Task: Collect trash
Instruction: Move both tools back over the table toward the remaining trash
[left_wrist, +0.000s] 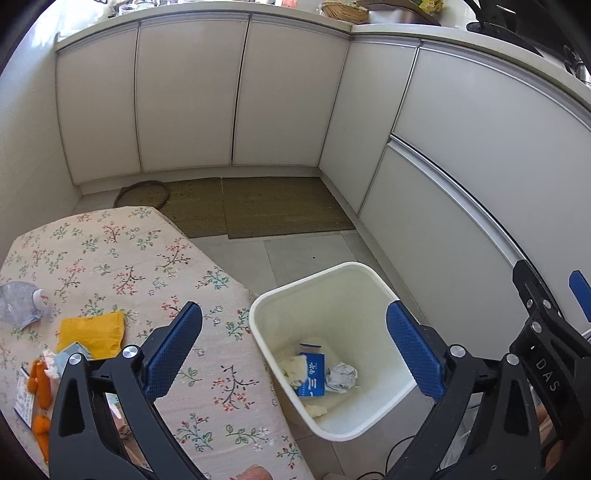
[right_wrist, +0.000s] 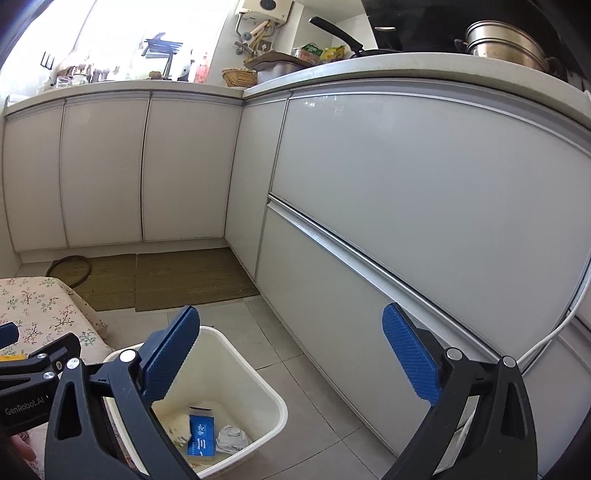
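A white bin (left_wrist: 369, 275) stands on the floor beside the table; it holds a blue carton (left_wrist: 312, 374), a crumpled paper ball (left_wrist: 341, 376) and pale scraps. It also shows in the right wrist view (right_wrist: 258, 380). My left gripper (left_wrist: 295, 354) is open and empty above the bin's near side. My right gripper (right_wrist: 291, 358) is open and empty above the bin. On the floral tablecloth (left_wrist: 129, 266) lie a yellow packet (left_wrist: 92, 334), a crushed clear bottle (left_wrist: 22, 302), orange peel (left_wrist: 38, 384) and a small printed wrapper (left_wrist: 24, 402).
White kitchen cabinets (left_wrist: 280, 96) line the back and right. Woven mats (left_wrist: 280, 206) lie on the tiled floor. The right gripper's body (left_wrist: 546, 332) shows at the right edge of the left wrist view. A white cable (right_wrist: 554, 332) hangs along the right cabinet.
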